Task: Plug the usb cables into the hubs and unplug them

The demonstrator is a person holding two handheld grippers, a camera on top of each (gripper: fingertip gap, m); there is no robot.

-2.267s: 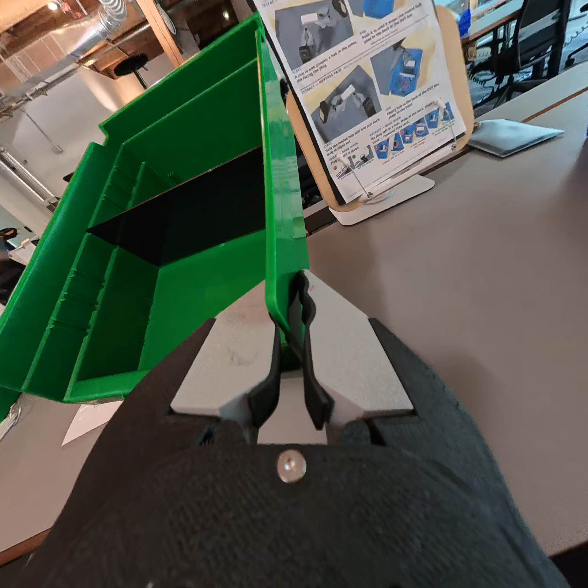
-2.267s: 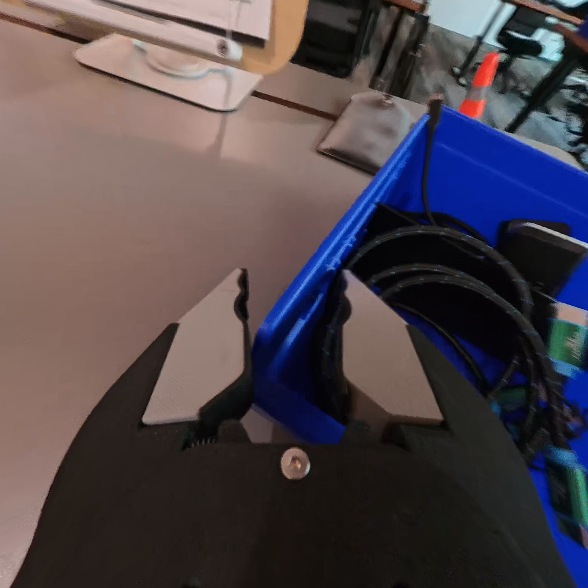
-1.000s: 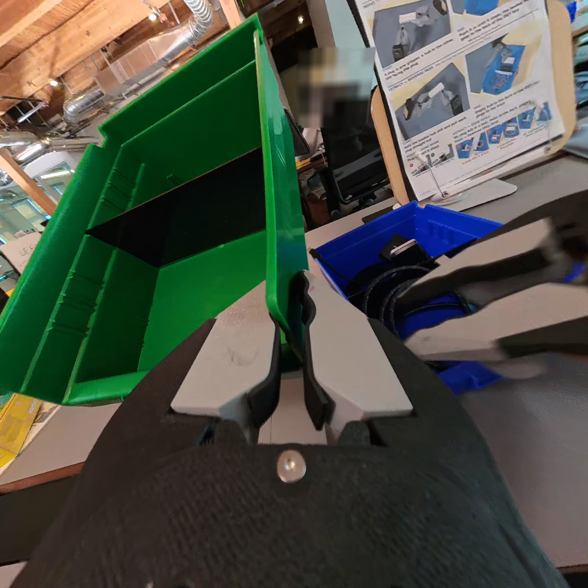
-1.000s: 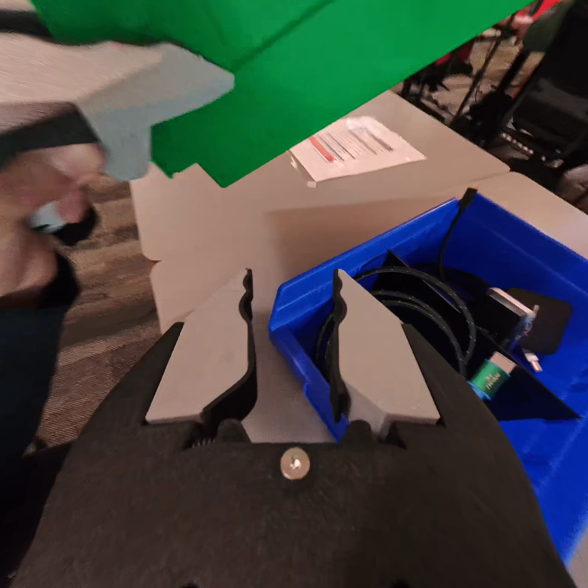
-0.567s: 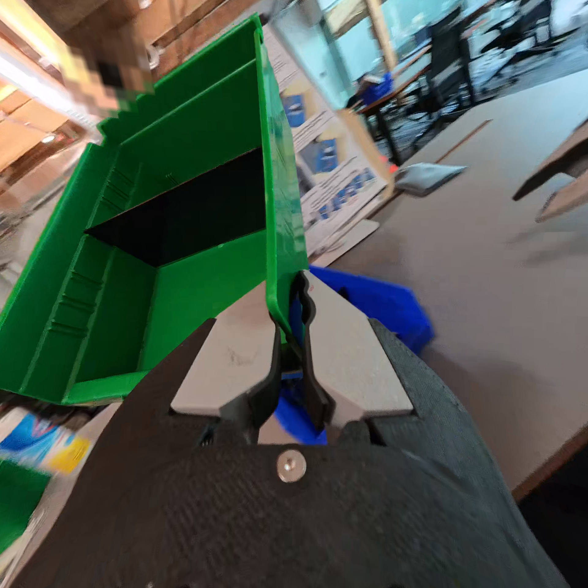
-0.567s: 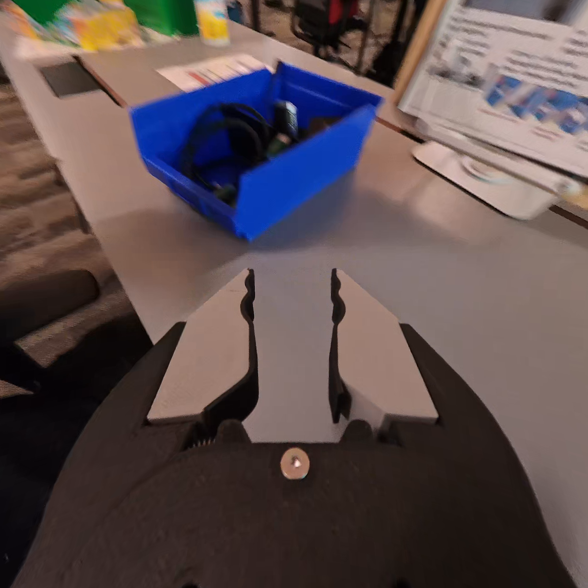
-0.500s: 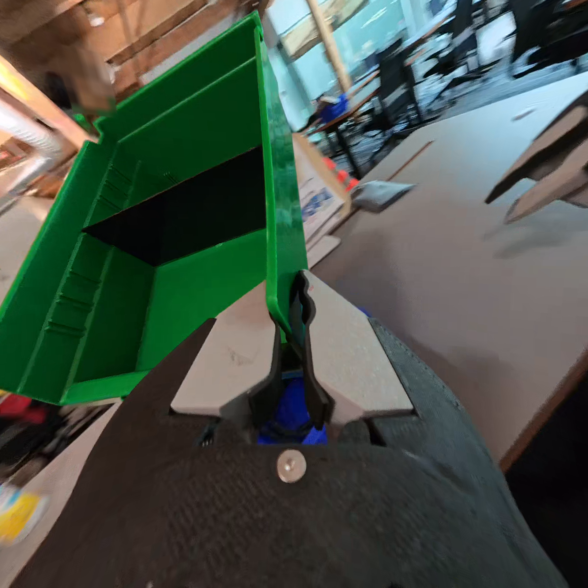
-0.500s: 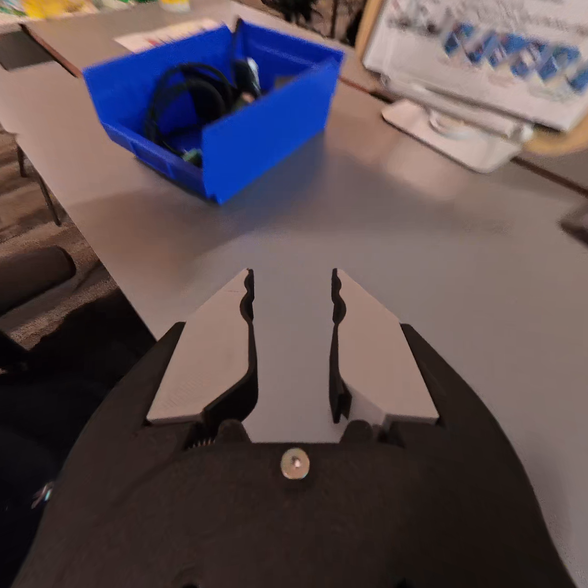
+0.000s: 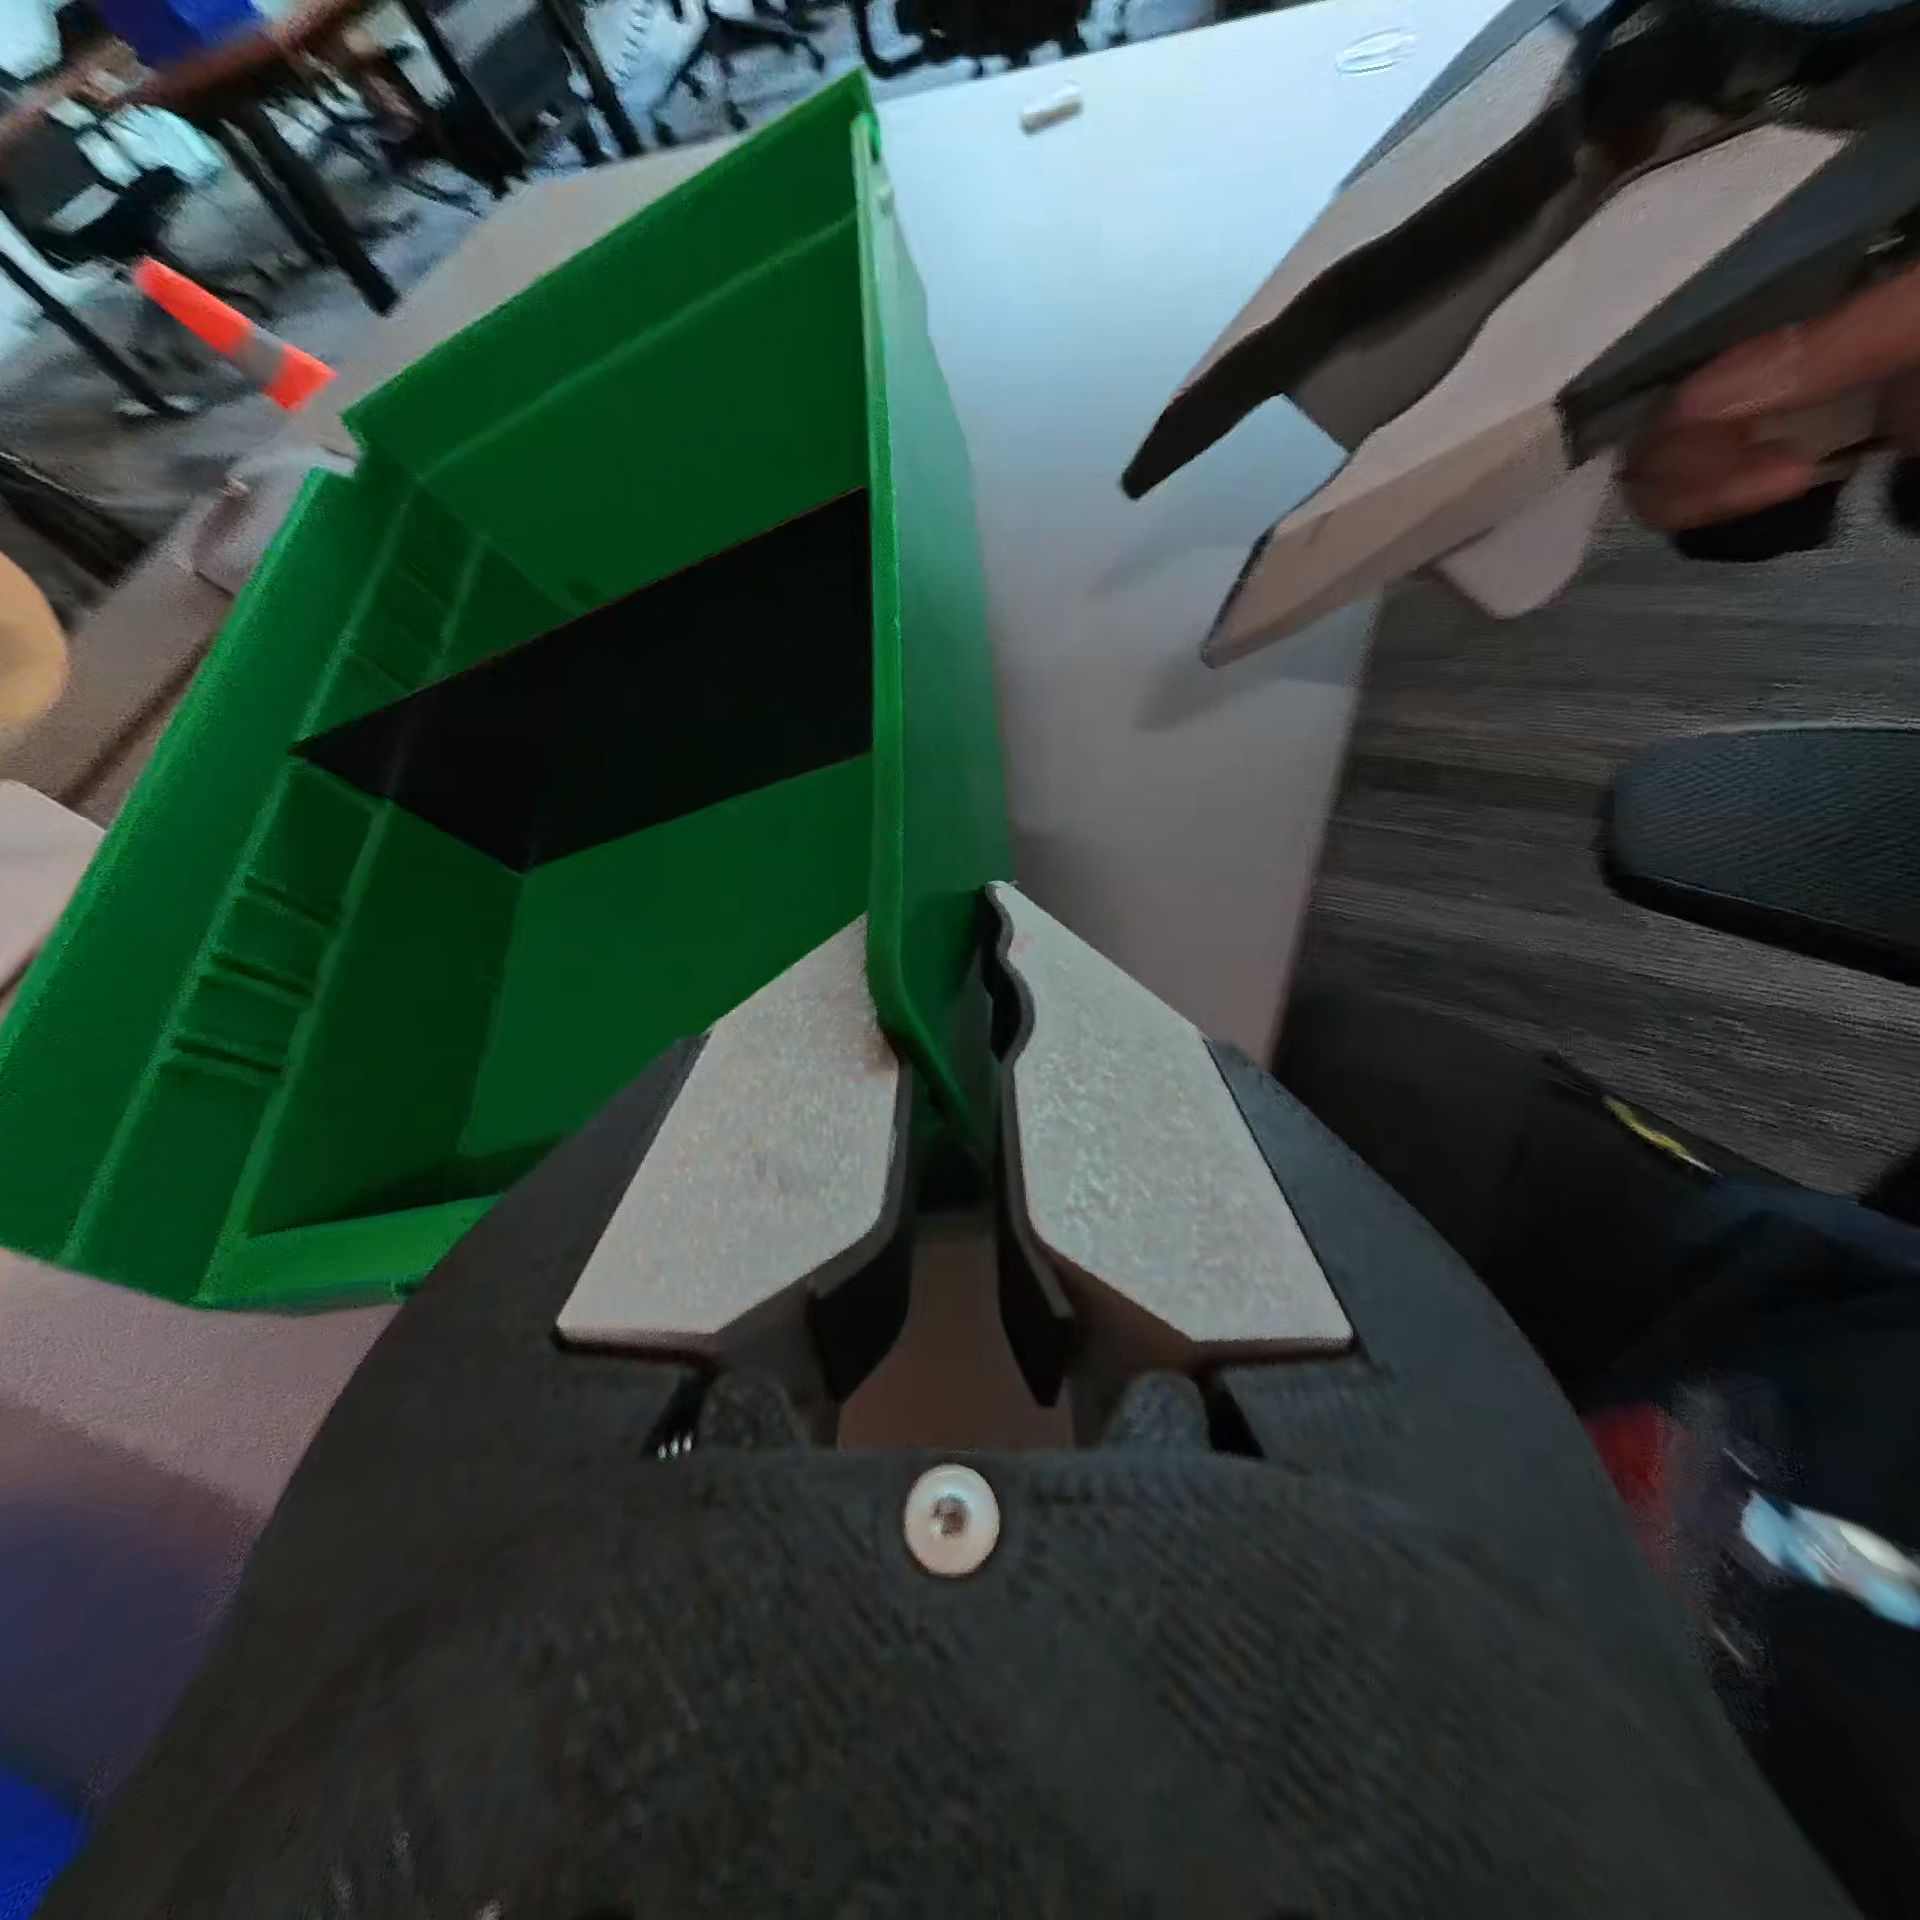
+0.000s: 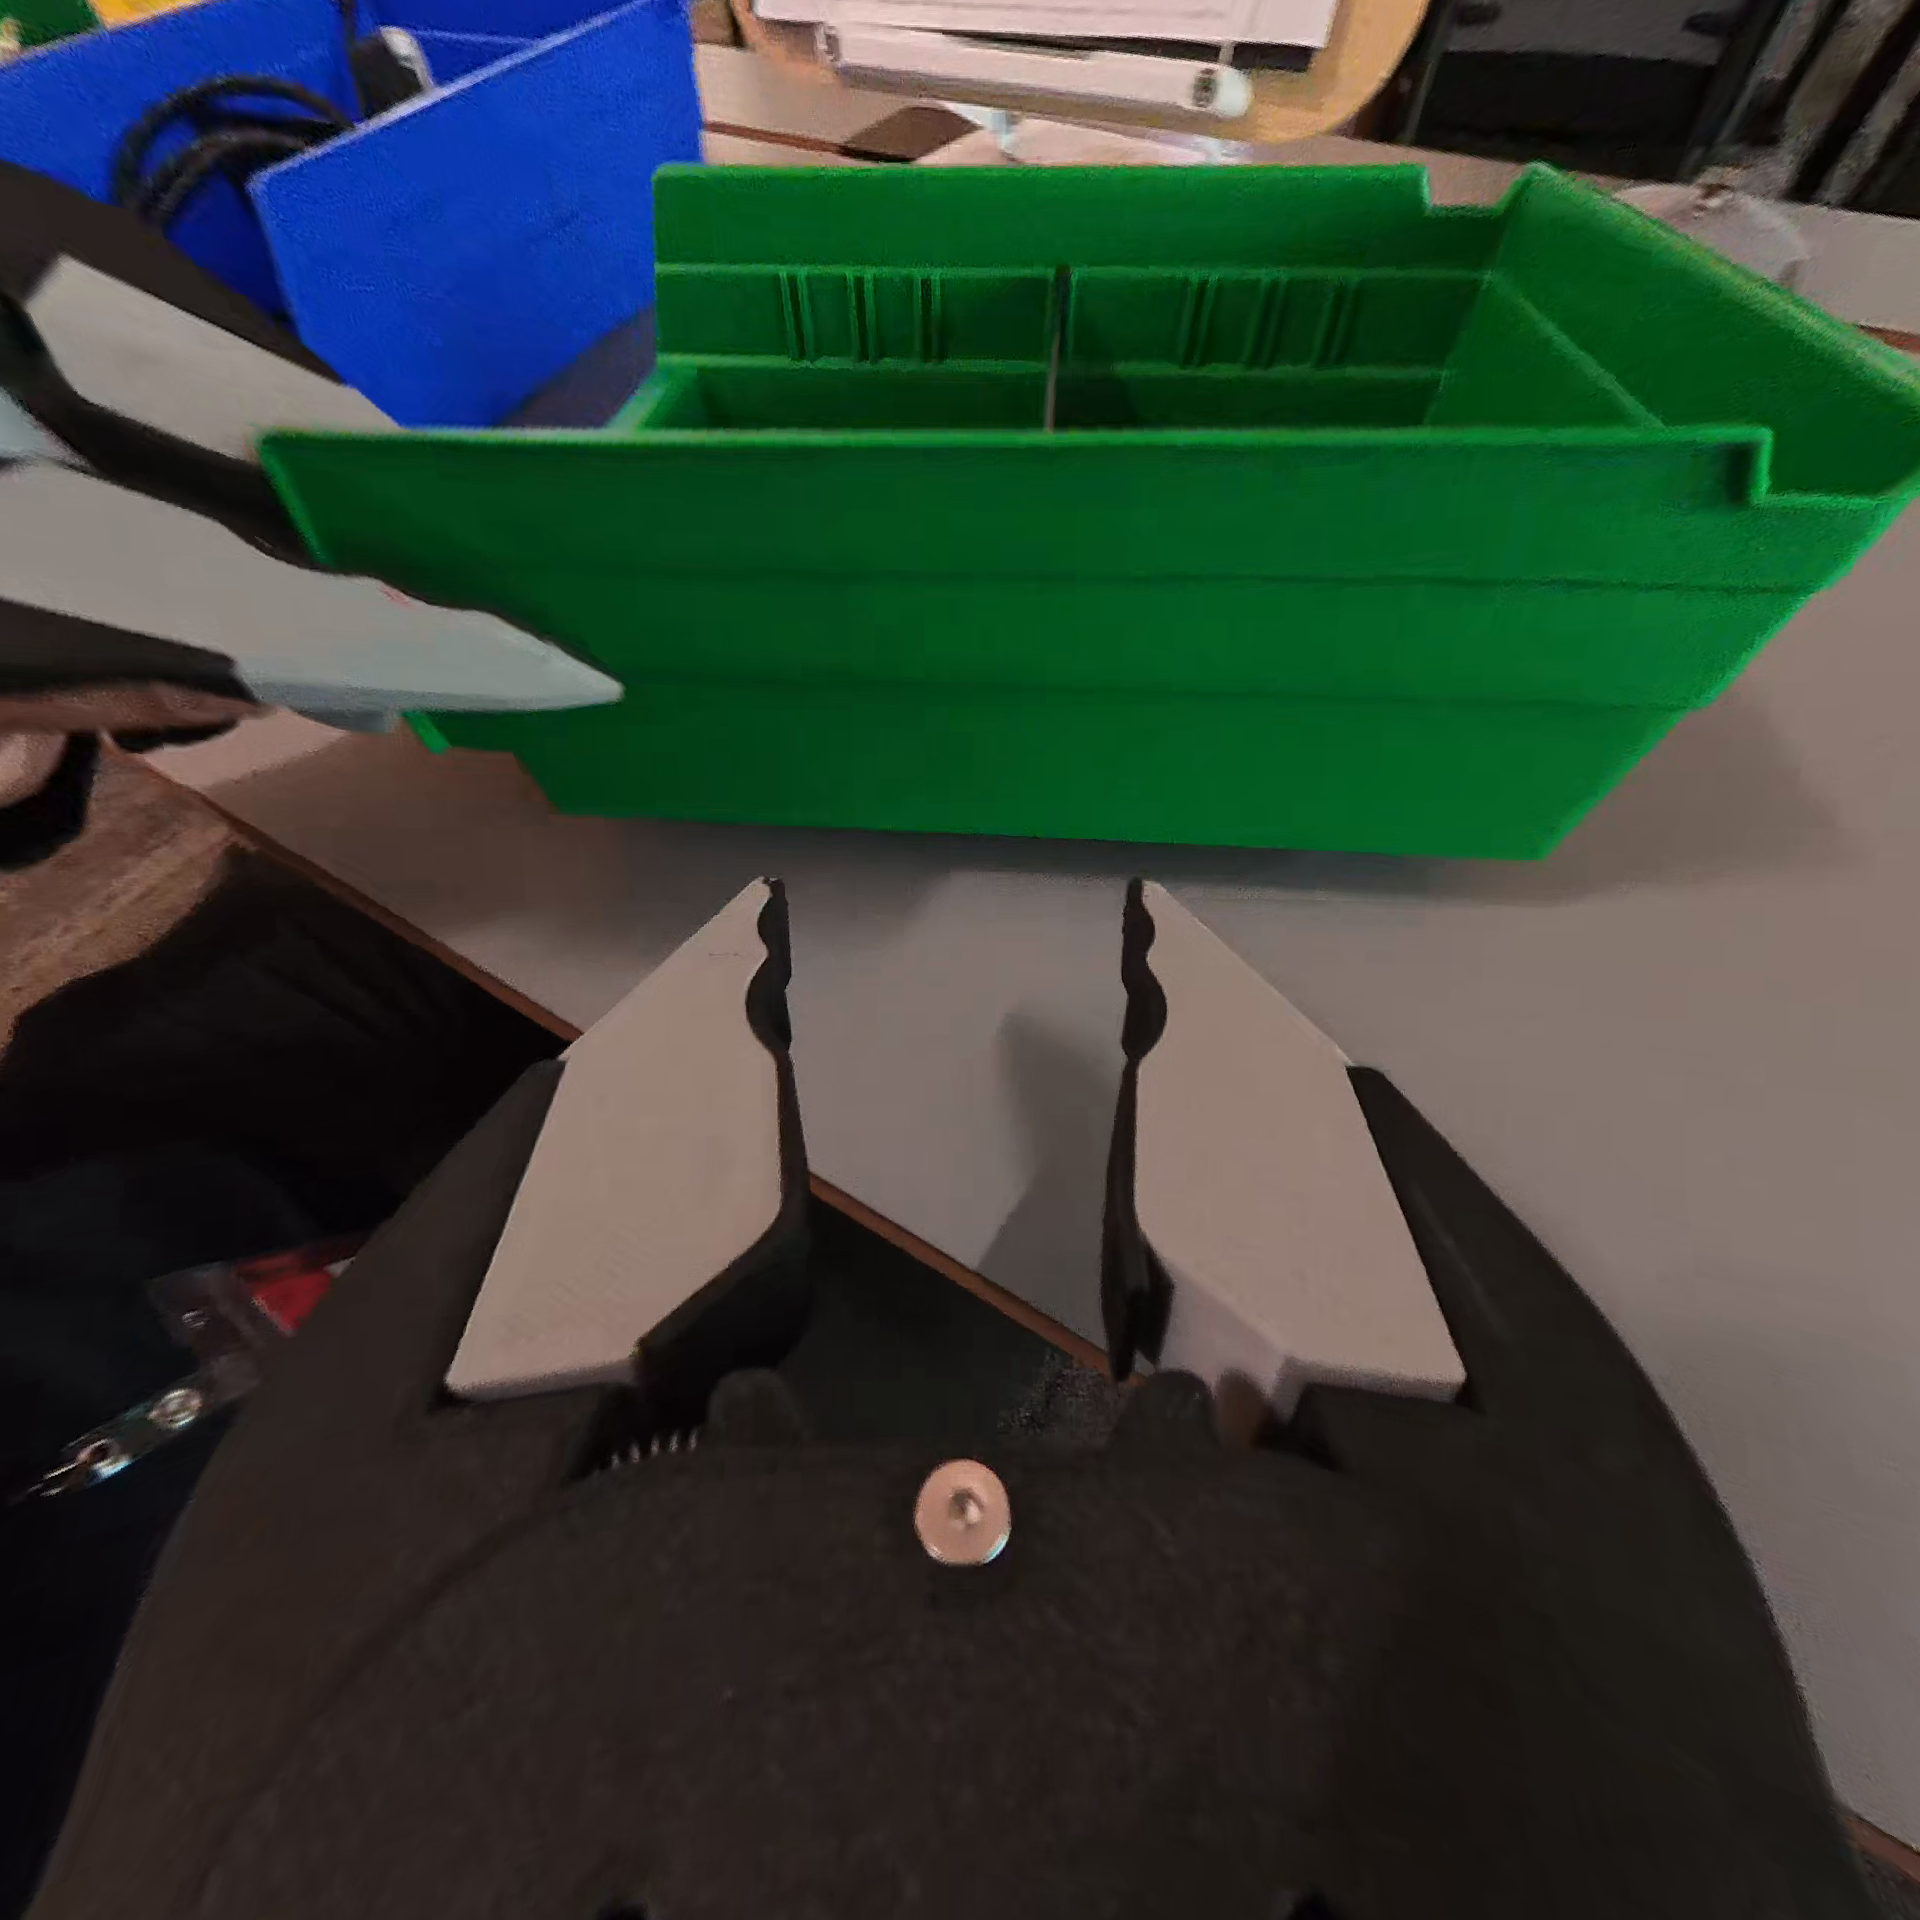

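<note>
In the left wrist view, the side wall of a green bin (image 9: 644,665) is clamped between the jaws of the left gripper (image 9: 940,997); a black divider (image 9: 623,686) is seen inside. In the right wrist view, the bin is seen on the grey bench (image 10: 1558,1039), a blue bin (image 10: 468,260) behind it, and the right gripper (image 10: 951,935) is held near it, jaws apart and empty.
</note>
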